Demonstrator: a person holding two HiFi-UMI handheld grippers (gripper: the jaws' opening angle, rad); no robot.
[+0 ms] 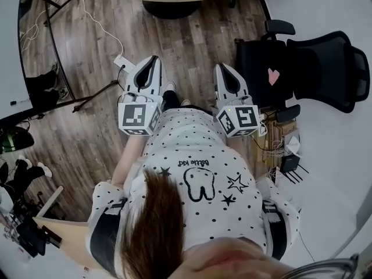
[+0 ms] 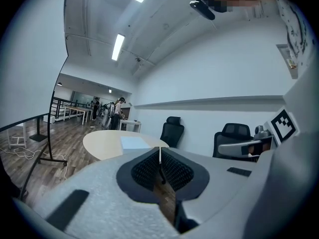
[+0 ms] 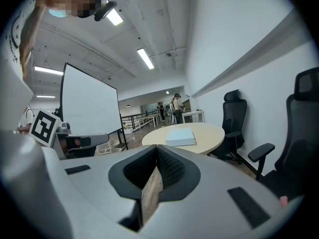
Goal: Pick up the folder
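So, approach step: left gripper (image 2: 160,156) & right gripper (image 3: 156,153) closed, empty. Flat pale-blue folder (image 3: 180,137) atop round beige table (image 3: 212,132) ahead; you'll need jaws opened nr it.

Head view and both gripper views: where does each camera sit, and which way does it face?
Head view: on the person's head, facing steeply down at the floor; shows hair, shirt, left gripper, right gripper.
Left gripper view: on the left gripper, facing along its shut jaws toward the table and folder; right gripper at right.
Right gripper view: on the right gripper, facing along its shut jaws toward the same table; left gripper at left.
Shared: both gripper views show the folder on the table.
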